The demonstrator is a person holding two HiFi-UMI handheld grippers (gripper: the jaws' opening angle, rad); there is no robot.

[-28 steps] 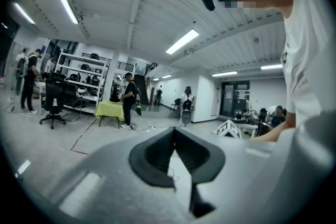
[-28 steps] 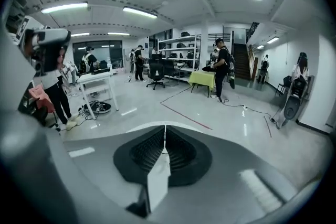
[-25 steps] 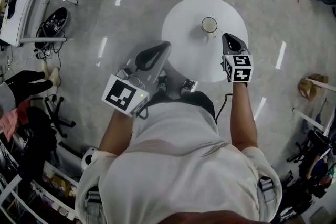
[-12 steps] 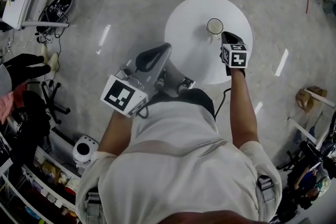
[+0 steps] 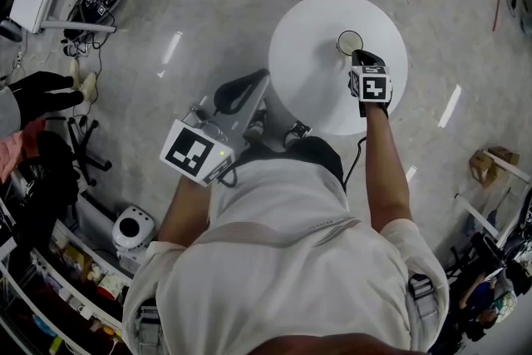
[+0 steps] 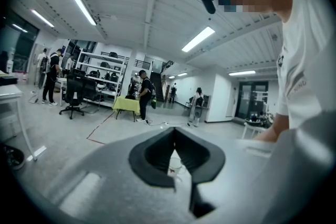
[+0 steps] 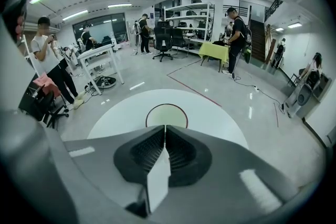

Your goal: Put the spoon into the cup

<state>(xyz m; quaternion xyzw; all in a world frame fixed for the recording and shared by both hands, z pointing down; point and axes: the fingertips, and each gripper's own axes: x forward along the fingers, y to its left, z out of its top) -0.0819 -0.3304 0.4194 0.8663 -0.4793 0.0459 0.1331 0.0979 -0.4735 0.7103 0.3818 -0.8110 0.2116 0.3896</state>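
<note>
right gripper has slid in from the near edge of the table, tips now just short of the cup | fingers clamped on the white spoon | left gripper off the table's left edge, fingers together, empty | drop-in looks close

The cup stands on the table, just beyond the spoon.

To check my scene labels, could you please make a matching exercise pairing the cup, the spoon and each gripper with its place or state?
1. cup
2. spoon
3. left gripper
4. right gripper

A. clamped between closed jaws
B. upright on the round white table
C. shut on nothing, off the table's edge
D. over the table, right beside the cup

Pairs: 1-B; 2-A; 3-C; 4-D
</note>
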